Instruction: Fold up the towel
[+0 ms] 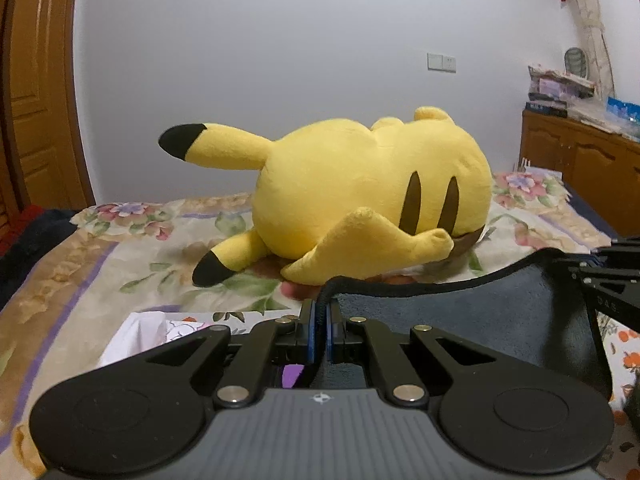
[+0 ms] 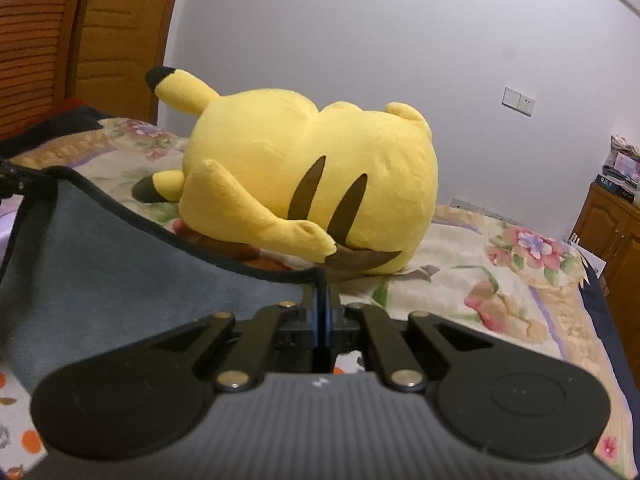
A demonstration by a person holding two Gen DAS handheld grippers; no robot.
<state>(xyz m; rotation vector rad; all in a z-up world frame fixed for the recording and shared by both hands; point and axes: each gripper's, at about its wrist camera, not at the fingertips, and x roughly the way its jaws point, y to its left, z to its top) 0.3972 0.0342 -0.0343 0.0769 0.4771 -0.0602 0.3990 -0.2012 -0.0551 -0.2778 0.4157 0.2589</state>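
A grey-blue towel [image 1: 460,324] with a dark hem hangs stretched between my two grippers above the bed. My left gripper [image 1: 321,314] is shut on its left corner, the hem pinched between the blue pads. My right gripper [image 2: 322,300] is shut on the towel's [image 2: 120,264] right corner. The right gripper also shows at the right edge of the left wrist view [image 1: 604,276], and the left gripper shows at the left edge of the right wrist view [image 2: 16,184]. The top hem sags between them.
A large yellow plush toy [image 1: 360,200] lies on the floral bedspread [image 1: 100,264] just beyond the towel. A wooden door [image 1: 36,92] stands at the left, a wooden cabinet [image 1: 580,160] with clutter at the right. White paper [image 1: 140,332] lies below the left gripper.
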